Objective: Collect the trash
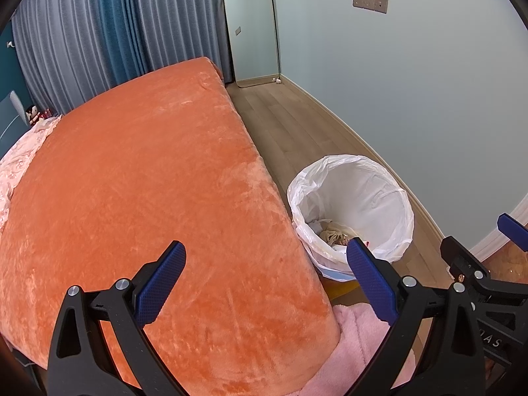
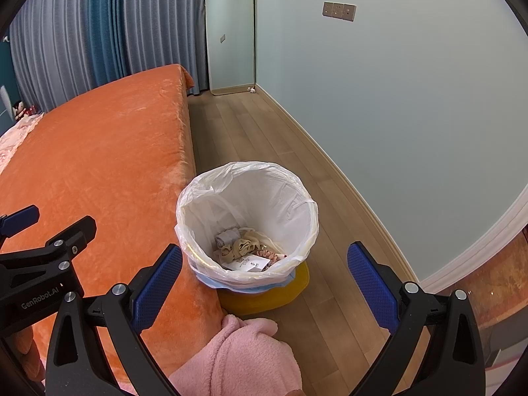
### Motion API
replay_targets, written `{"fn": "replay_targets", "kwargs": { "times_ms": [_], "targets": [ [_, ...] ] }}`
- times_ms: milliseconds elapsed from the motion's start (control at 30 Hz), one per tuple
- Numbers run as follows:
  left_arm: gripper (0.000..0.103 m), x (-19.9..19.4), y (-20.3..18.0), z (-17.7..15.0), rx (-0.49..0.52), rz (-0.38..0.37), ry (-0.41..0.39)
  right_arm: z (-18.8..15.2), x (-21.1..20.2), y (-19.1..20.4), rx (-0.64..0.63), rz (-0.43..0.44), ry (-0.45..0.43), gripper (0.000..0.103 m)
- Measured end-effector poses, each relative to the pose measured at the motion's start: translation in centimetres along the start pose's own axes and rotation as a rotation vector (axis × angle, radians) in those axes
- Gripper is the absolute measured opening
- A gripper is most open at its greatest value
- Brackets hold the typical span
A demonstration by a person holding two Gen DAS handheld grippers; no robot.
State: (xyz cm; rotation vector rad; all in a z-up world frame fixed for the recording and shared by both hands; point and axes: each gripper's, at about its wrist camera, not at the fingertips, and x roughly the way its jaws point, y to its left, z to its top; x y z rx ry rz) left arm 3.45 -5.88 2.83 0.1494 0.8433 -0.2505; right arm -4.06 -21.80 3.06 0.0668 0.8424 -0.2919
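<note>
Beside the bed, right up against its orange blanket edge, sits the trash bin, a yellow one with a white bag lining it and folded over the rim. Down at the bottom of the bag there's already a little pile of trash: some crumpled beige stuff, something grey, and a white paper with print on it.

Both grippers are empty. The right gripper hangs over the bin with its jaws spread wide, blue pads well apart, nothing between them. The left gripper is over the bed's corner, jaws just as wide, also holding nothing. From the left view the bin is off to the right, and the bag's opening is partly hidden behind the right finger.

A pink fluffy sleeve shows low in both views, near the bin's base. The bed surface looks bare apart from a pale pink cover at the far end. Wood floor runs back to a mirror leaning on the wall, with curtains behind the bed.
</note>
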Motion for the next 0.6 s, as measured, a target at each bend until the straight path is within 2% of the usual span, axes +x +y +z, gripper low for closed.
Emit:
{"fn": "replay_targets", "kwargs": {
  "times_ms": [600],
  "targets": [
    [0.094, 0.01, -0.3, -0.11, 0.032, -0.025, 0.003, -0.02, 0.13, -0.13, 0.003, 0.0, 0.002, 0.097]
  ]
}}
